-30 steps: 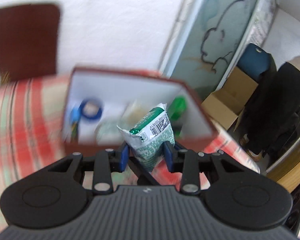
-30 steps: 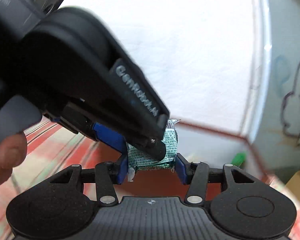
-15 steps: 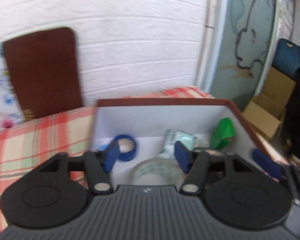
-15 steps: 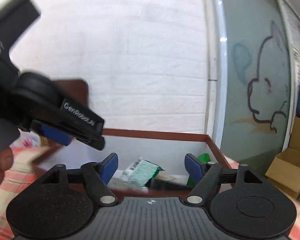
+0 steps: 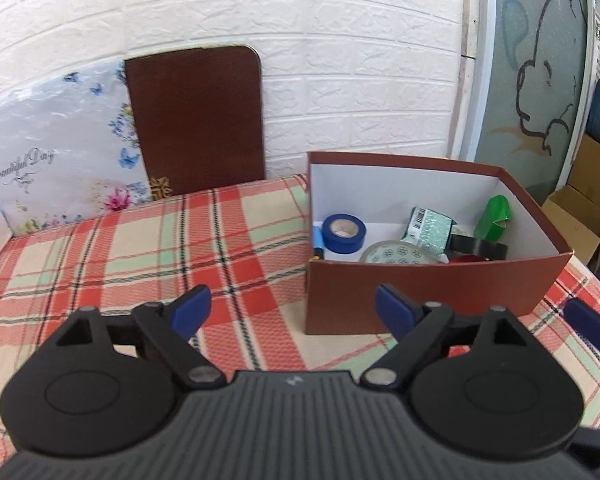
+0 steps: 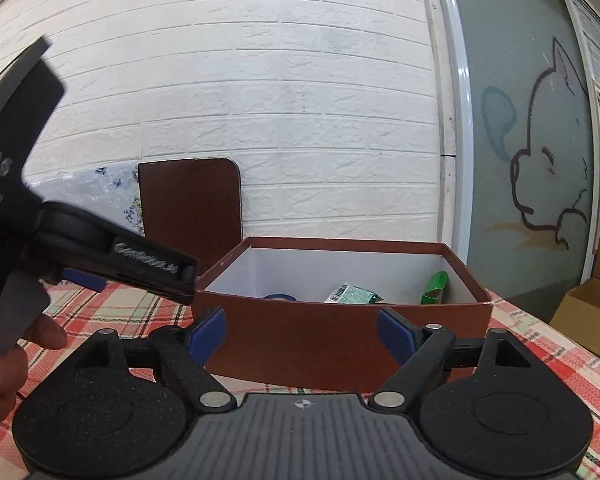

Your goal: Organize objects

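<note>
A plaid tablecloth in red, cream and green spreads before me, running to a white brick wall. A brown board with rounded corners leans upright against that wall, a floral sheet lettered "Beautiful Day" just left of it. Right of the wall stands a frosted panel bearing a cartoon animal outline, with open cardboard boxes beneath.

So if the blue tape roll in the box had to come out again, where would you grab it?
Probably across its outer wall, coming from above. The blue tape roll seems to lie roughly flat, its hole facing up, in the near-left corner of the brown box. The box walls block any sideways approach, and the left wall stands close, so set the jaws front to back.
</note>
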Available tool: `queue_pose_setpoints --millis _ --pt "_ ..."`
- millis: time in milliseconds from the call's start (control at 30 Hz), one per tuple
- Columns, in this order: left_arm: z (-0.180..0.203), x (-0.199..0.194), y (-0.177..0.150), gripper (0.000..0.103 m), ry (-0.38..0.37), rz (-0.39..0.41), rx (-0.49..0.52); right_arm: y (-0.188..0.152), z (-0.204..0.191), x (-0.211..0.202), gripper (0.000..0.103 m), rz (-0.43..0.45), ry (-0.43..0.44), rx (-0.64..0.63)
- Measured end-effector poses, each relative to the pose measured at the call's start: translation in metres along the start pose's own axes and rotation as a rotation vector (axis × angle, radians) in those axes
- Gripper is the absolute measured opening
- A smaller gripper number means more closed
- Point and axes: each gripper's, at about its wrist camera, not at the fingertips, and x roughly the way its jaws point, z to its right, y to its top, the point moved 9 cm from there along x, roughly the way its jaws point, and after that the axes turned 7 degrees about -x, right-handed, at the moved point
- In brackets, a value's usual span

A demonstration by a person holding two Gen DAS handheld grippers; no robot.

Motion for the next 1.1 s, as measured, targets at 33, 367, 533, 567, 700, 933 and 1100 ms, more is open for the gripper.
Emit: queue_pose_setpoints --millis 33,367,533,567,700,933,1100 --pt "-0.003 -0.004 0.0 0.096 0.007 0.009 0.004 -0.002 -0.001 -0.005 0.083 -0.01 0.001 0.012" --pt "-0.013 -0.027 -0.016 0.103 0.043 0.02 0.02 0.019 0.02 -0.025 0.095 -0.036 -0.005 0.158" --pt "-0.007 -0.037 -0.016 0.103 0.03 0.039 0.025 0.019 0.027 -0.032 0.099 -0.04 -0.018 0.204" --pt "-0.005 -0.041 -0.015 0.103 0.03 0.056 0.033 0.02 0.028 -0.034 0.099 -0.039 -0.025 0.207" --pt "0.007 -0.054 -0.01 0.103 0.024 0.121 0.068 0.025 0.032 -0.04 0.102 -0.027 -0.048 0.219" --pt "0.02 -0.069 -0.001 0.103 0.106 0.207 0.165 0.033 0.032 -0.049 0.102 0.012 -0.06 0.225" --pt "0.022 -0.078 0.002 0.103 0.077 0.205 0.15 0.031 0.036 -0.053 0.102 0.031 -0.086 0.234"
